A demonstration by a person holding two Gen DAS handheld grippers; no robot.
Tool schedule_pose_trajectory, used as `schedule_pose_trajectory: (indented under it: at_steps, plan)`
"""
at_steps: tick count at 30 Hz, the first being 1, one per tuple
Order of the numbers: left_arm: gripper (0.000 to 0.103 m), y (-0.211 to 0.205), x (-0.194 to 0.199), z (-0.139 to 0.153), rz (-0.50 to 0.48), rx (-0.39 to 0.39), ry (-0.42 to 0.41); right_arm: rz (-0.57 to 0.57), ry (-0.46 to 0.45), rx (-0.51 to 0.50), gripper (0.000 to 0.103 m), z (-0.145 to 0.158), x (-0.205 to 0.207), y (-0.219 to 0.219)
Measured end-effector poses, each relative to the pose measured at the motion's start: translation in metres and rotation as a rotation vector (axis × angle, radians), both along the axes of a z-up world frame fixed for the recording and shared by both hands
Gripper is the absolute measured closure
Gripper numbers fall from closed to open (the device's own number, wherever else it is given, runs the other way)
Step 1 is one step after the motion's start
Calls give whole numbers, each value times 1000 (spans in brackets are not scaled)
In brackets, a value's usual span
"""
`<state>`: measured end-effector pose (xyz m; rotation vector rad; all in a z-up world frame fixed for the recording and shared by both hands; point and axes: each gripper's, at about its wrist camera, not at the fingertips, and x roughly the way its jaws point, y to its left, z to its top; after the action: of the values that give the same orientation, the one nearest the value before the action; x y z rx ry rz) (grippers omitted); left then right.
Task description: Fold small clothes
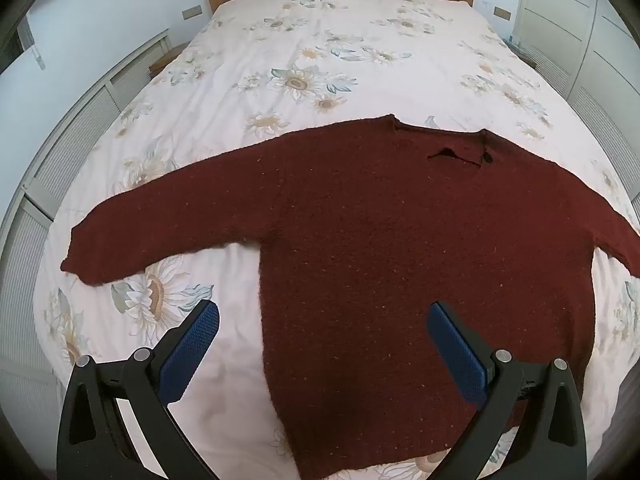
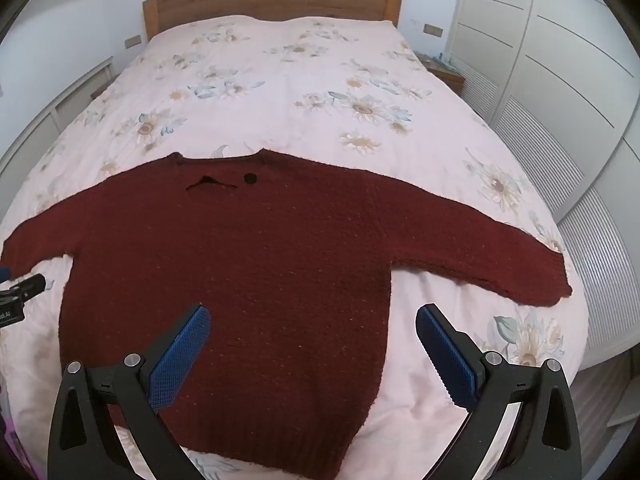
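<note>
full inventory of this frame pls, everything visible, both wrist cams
sweater: 1, dark red, flat on the bed, sleeves spread out
button: 1, black, near the sweater's neckline
bed cover: 1, pale pink with flowers, over the bed
headboard: 1, brown wood, far end
wardrobe doors: white, right of the bed
left gripper: 1, black with blue pads, open, above the sweater's left edge
right gripper: 1, same, open, above its right edge

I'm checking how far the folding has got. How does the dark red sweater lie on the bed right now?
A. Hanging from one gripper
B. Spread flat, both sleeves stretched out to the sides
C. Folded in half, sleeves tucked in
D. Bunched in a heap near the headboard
B: the dark red sweater lies flat on the floral bedspread, one sleeve out to each side, with both grippers' jaws open and empty above it.
</note>
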<state>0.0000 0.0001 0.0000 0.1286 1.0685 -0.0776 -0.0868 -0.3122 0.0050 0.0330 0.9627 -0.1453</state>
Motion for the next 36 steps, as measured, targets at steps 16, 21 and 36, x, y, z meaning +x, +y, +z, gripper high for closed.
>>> schedule_pose_trajectory:
  at_steps: [16, 21, 36]
  plan:
    - [1, -3, -6, -7, 1, 6, 4, 2, 5, -8, 1, 1, 0, -1]
    - [1, 4, -2, -8, 4, 4, 8, 2, 10, -11, 1, 1, 0, -1]
    - [1, 7, -4, -12, 3, 0, 13, -6, 21, -24, 1, 1, 0, -3]
